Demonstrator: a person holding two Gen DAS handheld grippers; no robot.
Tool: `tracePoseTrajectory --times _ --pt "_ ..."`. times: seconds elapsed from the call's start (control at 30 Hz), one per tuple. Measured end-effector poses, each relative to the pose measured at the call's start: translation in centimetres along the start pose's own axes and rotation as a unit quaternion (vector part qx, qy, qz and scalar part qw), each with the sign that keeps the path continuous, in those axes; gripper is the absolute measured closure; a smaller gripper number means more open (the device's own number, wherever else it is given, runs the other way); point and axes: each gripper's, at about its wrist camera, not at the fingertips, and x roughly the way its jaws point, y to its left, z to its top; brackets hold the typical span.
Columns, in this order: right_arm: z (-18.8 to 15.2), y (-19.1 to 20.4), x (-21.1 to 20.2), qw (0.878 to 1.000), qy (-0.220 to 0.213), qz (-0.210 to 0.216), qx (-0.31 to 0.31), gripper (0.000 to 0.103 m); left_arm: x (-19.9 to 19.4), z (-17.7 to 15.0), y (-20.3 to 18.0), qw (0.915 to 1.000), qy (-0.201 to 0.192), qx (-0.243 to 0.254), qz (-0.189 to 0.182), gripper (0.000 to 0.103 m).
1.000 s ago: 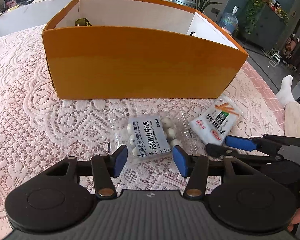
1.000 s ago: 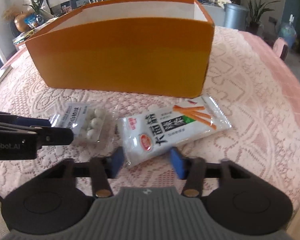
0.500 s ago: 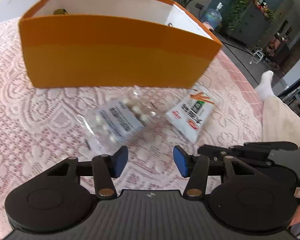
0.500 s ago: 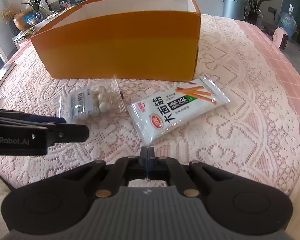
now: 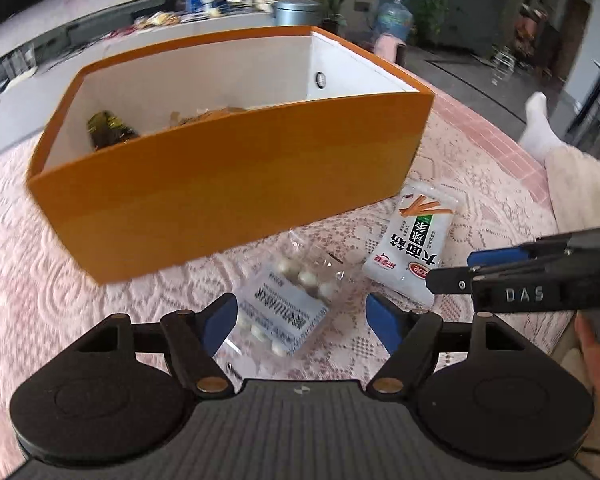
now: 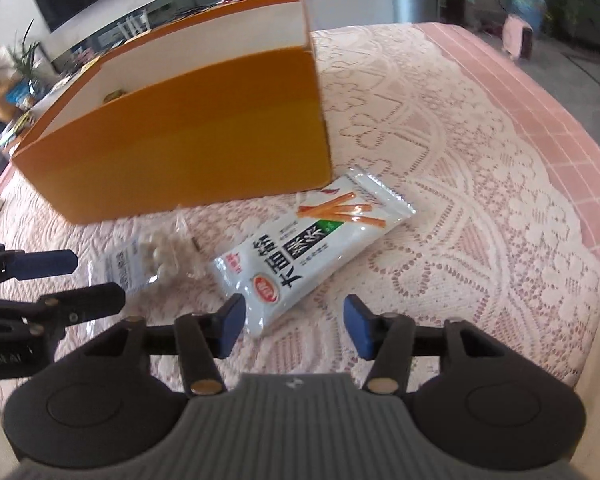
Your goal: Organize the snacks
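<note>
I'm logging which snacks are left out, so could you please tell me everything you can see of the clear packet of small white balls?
The clear plastic packet of small white balls lies flat on the pink lace tablecloth, just before the orange cardboard box and beside the white snack packet. It carries a white printed label. Its crinkled film looks sealed. The left gripper, jaws opening, straddles its near end without pressing it.

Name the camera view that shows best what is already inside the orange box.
Left wrist view: it looks over the front wall of the orange box onto dark and tan packets. The right wrist view shows mostly its outer wall, with one small glimpse inside.
</note>
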Motion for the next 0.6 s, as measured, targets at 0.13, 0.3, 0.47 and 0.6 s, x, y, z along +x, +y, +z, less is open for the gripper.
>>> tracePoseTrajectory --times 0.13,0.3,0.47,0.6 --pt "0.3 -0.4 0.7 1.0 0.007 0.004 0.018 0.049 1.1 0.4 0.2 0.9977 0.014 0.051 -0.041 0.015" --pt "0.5 -0.4 1.2 1.0 0.004 0.015 0.021 0.044 2.2 0.6 0.0 0.9928 0.033 0.107 -0.043 0.015" --pt "0.8 -0.1 1.6 0.999 -0.001 0.022 0.025 0.035 3.4 0.5 -0.5 0.9854 0.043 0.152 -0.063 0.015" --pt "1.1 0.1 2.1 0.999 -0.009 0.028 0.029 0.03 3.8 0.5 -0.6 0.9821 0.034 0.173 -0.067 0.014"
